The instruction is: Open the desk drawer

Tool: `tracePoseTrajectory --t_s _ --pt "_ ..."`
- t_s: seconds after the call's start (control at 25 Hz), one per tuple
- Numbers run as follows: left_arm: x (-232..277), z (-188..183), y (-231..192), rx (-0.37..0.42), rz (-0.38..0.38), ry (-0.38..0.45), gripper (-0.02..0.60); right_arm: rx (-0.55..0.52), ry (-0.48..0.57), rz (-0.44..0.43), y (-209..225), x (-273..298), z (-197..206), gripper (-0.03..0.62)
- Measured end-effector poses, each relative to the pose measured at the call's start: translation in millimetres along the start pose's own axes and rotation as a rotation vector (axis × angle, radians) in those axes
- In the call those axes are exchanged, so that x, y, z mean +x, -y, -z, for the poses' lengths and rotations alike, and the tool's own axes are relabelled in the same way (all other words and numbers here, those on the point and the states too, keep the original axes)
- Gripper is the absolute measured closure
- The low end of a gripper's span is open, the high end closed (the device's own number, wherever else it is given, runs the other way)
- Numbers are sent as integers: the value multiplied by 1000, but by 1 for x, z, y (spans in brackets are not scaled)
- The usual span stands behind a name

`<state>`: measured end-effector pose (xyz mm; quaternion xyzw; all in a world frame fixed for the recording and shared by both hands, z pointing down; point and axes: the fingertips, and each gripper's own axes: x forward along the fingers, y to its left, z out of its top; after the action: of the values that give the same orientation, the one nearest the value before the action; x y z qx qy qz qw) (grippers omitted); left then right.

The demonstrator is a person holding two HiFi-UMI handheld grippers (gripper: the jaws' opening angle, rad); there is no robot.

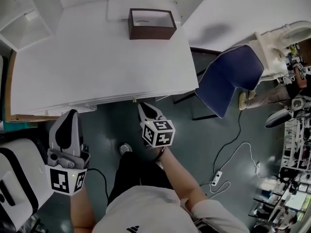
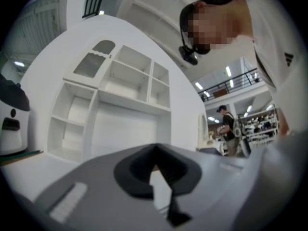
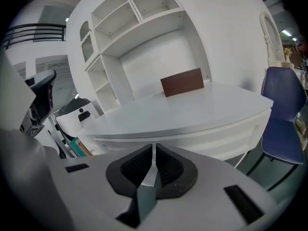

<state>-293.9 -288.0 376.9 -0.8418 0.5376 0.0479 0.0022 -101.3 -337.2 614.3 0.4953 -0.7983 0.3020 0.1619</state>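
The white desk [image 1: 97, 57] fills the upper left of the head view. A small knob [image 1: 133, 100] shows at its front edge, on the drawer front [image 3: 226, 134] under the top. My right gripper [image 1: 146, 107] points at that edge just right of the knob, apart from it. In the right gripper view, the right gripper [image 3: 154, 150] has its jaws a thin slit apart with nothing between them. My left gripper [image 1: 70, 114] hangs lower left, below the desk's left end. In its own view, the left gripper [image 2: 155, 153] has its tips meeting, empty.
A brown open box [image 1: 151, 24] stands at the back of the desk, under a white shelf hutch [image 3: 130, 28]. A blue chair [image 1: 228, 79] stands to the right. A white machine [image 1: 14, 188] sits at the left. A power strip with cable [image 1: 217, 178] lies on the floor.
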Motion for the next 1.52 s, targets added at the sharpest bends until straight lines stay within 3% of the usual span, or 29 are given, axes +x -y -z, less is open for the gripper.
tracePoseTrajectory --t_s 0.44,0.8,0.96,1.52 --pt "-17 12 -8 -14 -53 -24 577 69 -98 22 25 49 39 496" --pt "-22 17 -11 -13 -61 -44 577 74 -147 41 32 74 53 473" --pt "-25 21 -13 -12 -65 -55 577 44 -163 31 28 81 56 517" --pt "-34 16 -10 -11 -64 -45 577 24 -171 34 21 67 67 519"
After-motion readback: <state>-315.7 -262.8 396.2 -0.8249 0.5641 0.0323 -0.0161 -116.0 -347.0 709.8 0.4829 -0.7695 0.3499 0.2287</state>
